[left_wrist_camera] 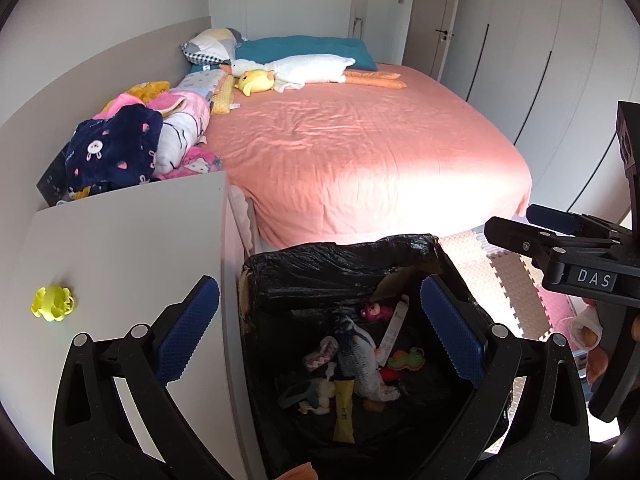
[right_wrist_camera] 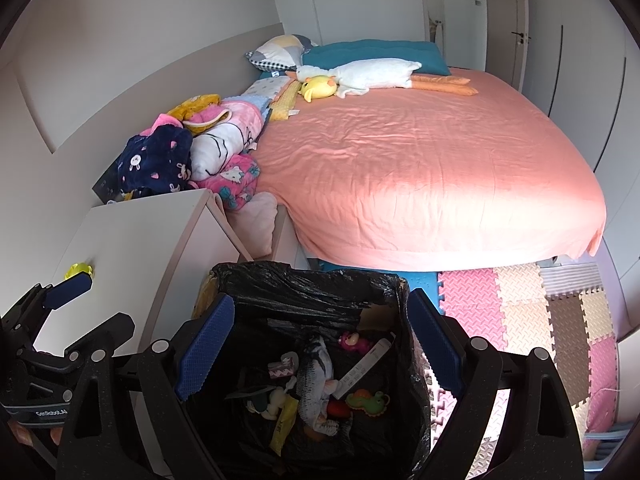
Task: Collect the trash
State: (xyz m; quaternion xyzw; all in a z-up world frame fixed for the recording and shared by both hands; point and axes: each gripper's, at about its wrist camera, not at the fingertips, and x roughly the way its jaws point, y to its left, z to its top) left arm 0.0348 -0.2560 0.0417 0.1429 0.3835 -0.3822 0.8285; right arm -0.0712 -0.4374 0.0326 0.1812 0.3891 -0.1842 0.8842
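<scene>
A bin lined with a black bag (left_wrist_camera: 340, 268) (right_wrist_camera: 304, 284) stands on the floor at the foot of the bed. Inside lie a grey plush fish (left_wrist_camera: 360, 348) (right_wrist_camera: 318, 376), a yellow wrapper (left_wrist_camera: 344, 408) (right_wrist_camera: 285, 420), a white strip (right_wrist_camera: 364, 366) and small toys. My left gripper (left_wrist_camera: 320, 332) is open and empty above the bin. My right gripper (right_wrist_camera: 320, 352) is open and empty above the bin too; it also shows in the left wrist view (left_wrist_camera: 560, 236). A small yellow-green object (left_wrist_camera: 53, 303) (right_wrist_camera: 79, 270) lies on the white cabinet top (left_wrist_camera: 120, 248) (right_wrist_camera: 140, 232) to the left.
A bed with a pink sheet (left_wrist_camera: 360, 148) (right_wrist_camera: 432, 168) fills the middle, with plush toys (left_wrist_camera: 296, 70) and folded blankets (left_wrist_camera: 160, 136) on its far and left side. Coloured foam mats (right_wrist_camera: 540, 312) cover the floor at right. Wardrobe doors (left_wrist_camera: 540, 60) line the right wall.
</scene>
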